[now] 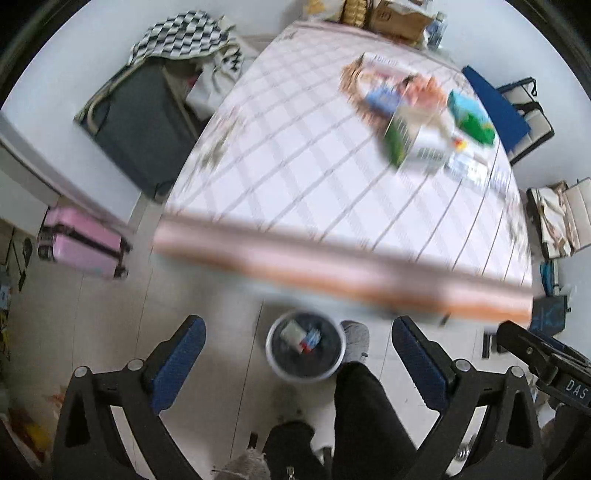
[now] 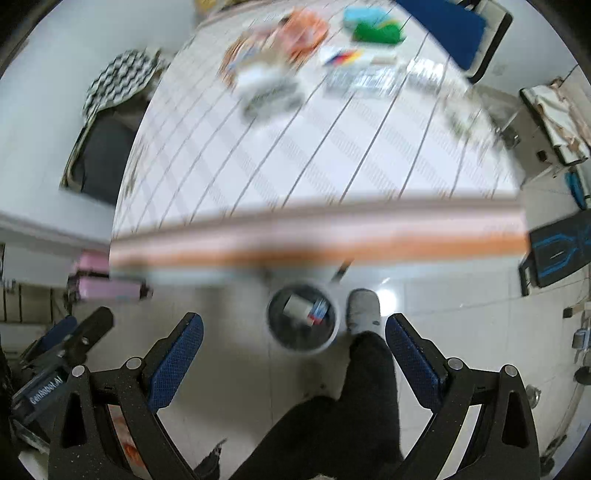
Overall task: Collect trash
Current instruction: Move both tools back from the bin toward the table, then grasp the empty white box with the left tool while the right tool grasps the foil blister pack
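Both views are motion-blurred. A round dark trash bin (image 1: 306, 347) stands on the floor by the mattress edge, with a few packets inside; it also shows in the right wrist view (image 2: 303, 319). Several pieces of trash lie on the far part of the mattress: a green-and-white carton (image 1: 400, 134), a blue-green box (image 1: 471, 116) and orange wrappers (image 2: 303, 31). My left gripper (image 1: 297, 349) is open and empty, high above the bin. My right gripper (image 2: 293, 345) is open and empty, also above the bin.
A quilted white mattress (image 1: 295, 177) with an orange front edge fills the middle. A dark suitcase (image 1: 140, 125) and a pink suitcase (image 1: 83, 247) stand at the left. The person's leg and grey shoe (image 2: 364, 308) are beside the bin. A blue board (image 1: 495, 107) leans at the right.
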Motion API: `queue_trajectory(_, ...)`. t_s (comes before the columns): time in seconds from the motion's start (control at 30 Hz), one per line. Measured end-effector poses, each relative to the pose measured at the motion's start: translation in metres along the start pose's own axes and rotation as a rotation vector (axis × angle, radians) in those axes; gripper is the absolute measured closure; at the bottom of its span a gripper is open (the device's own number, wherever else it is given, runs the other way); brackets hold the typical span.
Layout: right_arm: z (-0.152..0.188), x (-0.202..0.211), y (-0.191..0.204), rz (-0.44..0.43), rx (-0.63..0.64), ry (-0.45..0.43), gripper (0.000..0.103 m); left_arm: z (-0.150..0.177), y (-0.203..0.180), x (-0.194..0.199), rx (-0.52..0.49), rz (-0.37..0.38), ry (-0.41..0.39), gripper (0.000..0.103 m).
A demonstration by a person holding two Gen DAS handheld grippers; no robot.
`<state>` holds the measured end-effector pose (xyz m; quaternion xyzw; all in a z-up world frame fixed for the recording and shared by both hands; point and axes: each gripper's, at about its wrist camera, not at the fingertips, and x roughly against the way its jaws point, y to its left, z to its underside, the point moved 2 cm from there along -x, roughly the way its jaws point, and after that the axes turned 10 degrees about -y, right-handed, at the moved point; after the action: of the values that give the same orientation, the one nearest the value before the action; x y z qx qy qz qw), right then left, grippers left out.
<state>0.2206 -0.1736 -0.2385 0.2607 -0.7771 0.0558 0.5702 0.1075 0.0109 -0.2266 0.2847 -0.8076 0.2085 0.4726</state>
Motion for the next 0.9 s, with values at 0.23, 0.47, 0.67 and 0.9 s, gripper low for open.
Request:
queue_trajectory(0.23,-0.134,-0.036,-0.049,0.089,0.140,0.029,0.003,-0.116,-0.079,-0.060,0.050,0.023,0.032,0.000)
queue_trajectory(0.47,-0.239,-0.125,-0.068,0.162,0.442,0.167,0.003,-0.176,-0.141,-0.142,0.043,-0.016,0.145,0.000)
queue_trajectory(0.67,-0.271,-0.174,-0.071,0.164,0.594,0.259,0.003,-0.184,-0.162,-0.201,0.018,-0.028,0.263,0.002)
queue_trajectory(0.9,-0.266,-0.212,-0.056,0.122,0.758,0.322,0.003,-0.177,-0.135,-0.197,0.056,-0.059,0.230,0.032)
